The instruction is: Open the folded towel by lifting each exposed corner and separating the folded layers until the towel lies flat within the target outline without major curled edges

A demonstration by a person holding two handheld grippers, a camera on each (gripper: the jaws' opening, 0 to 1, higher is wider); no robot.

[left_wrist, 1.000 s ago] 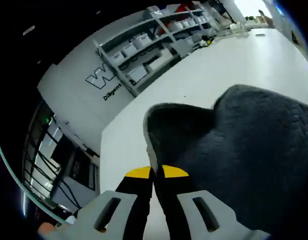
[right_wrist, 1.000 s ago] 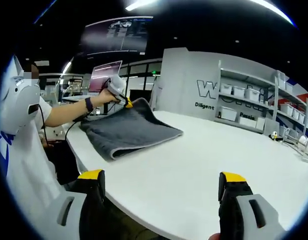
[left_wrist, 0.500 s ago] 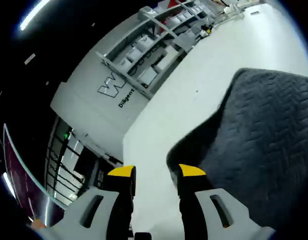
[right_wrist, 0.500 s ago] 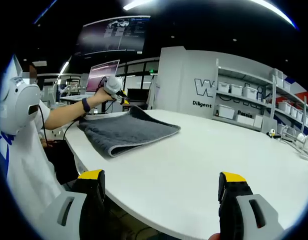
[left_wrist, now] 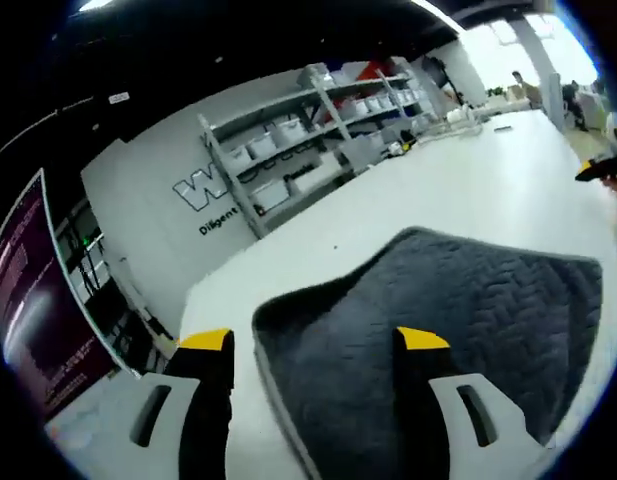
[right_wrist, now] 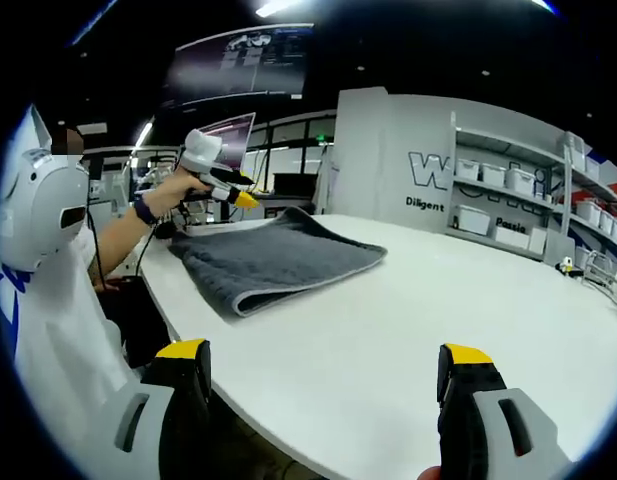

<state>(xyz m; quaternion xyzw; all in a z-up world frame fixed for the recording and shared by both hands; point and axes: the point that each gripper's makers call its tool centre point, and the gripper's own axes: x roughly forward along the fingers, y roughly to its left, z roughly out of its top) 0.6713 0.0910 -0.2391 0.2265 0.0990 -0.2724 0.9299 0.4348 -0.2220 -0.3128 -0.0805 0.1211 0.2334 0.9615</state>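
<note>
The dark grey towel (left_wrist: pixel 458 320) lies folded on the white table (left_wrist: pixel 408 200), its near corner just ahead of my left gripper (left_wrist: pixel 313 342). That gripper is open, its yellow-tipped jaws wide apart and holding nothing. In the right gripper view the towel (right_wrist: pixel 273 260) rests at the table's left end, a folded edge facing me. A hand holds the left gripper (right_wrist: pixel 244 199) a little above the towel's far corner. My right gripper (right_wrist: pixel 325 352) stands open and well short of the towel, over bare table (right_wrist: pixel 408 330).
Shelves with white bins (left_wrist: pixel 318 130) line the lettered wall (right_wrist: pixel 443 185) beyond the table. A person's arm and white sleeve (right_wrist: pixel 48 330) are at the left, by the table's rounded edge (right_wrist: pixel 178 320). Bare tabletop stretches right of the towel.
My left gripper let go of the towel corner, opened wide and drew back upward. The lifted corner has dropped flat onto the towel. The right gripper stayed open.
</note>
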